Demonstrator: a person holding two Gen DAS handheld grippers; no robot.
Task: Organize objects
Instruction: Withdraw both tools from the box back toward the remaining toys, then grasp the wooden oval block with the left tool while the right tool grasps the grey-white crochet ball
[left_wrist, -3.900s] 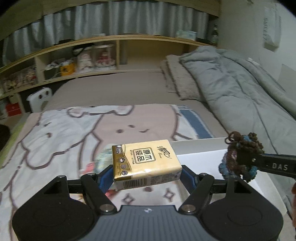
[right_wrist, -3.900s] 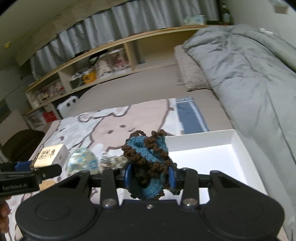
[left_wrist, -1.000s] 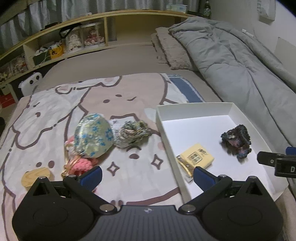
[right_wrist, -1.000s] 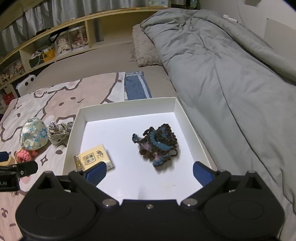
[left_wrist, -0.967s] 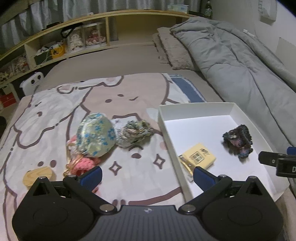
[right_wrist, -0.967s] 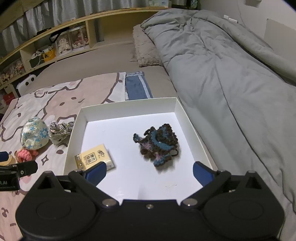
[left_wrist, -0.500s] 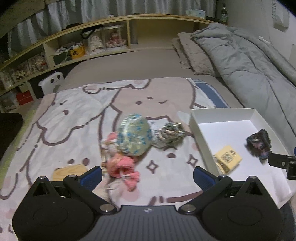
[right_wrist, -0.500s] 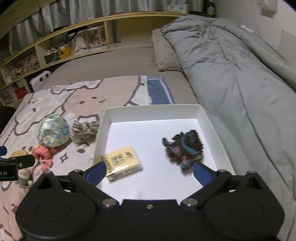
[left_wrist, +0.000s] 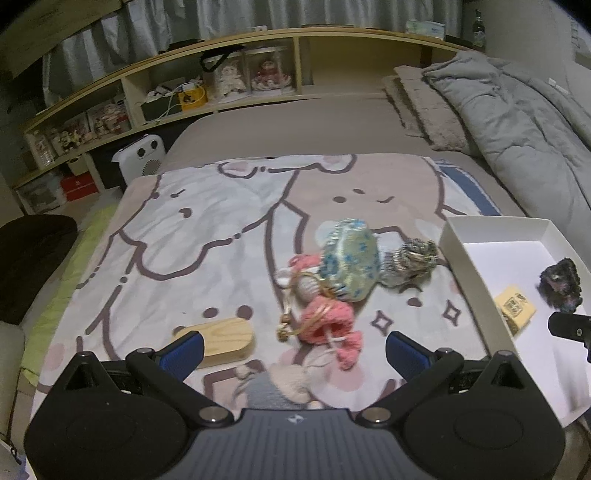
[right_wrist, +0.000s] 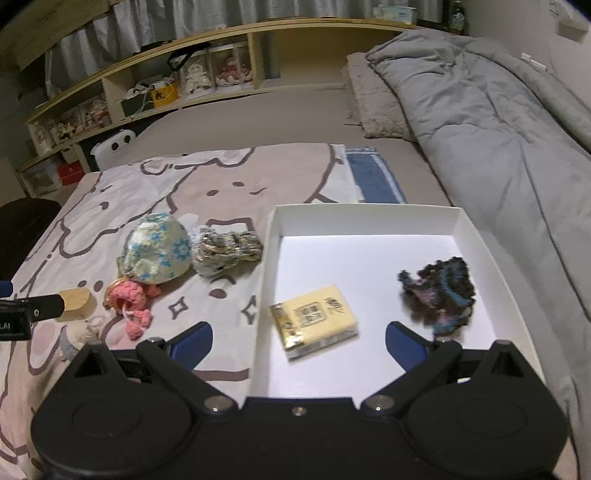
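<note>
A white box (right_wrist: 476, 236) (left_wrist: 467, 254) lies on the bed, holding a yellow tissue pack (right_wrist: 316, 312) (left_wrist: 515, 304) and a dark crocheted pouch (right_wrist: 441, 291) (left_wrist: 561, 284). Left of the box on the cartoon blanket lie a floral pouch (left_wrist: 349, 258) (right_wrist: 157, 253), a grey-gold knitted piece (left_wrist: 412, 260) (right_wrist: 227, 253), a pink crocheted item (left_wrist: 325, 323) (right_wrist: 131, 299), a wooden block (left_wrist: 221, 338) (right_wrist: 75, 301) and a grey-beige soft item (left_wrist: 280, 387). My left gripper (left_wrist: 293, 350) is open and empty above the pink item. My right gripper (right_wrist: 299, 341) is open and empty over the box's near left edge.
A grey duvet (right_wrist: 498, 122) and a pillow (right_wrist: 373, 107) lie to the right and behind. Wooden shelves (left_wrist: 221, 88) with dolls and boxes run along the back. A white heater (left_wrist: 142, 162) and a dark seat (left_wrist: 29, 254) stand off the bed's left side.
Both grippers have swung left: the left now faces the loose items on the blanket, and the box has slid right in both views. Both stay open and empty.
</note>
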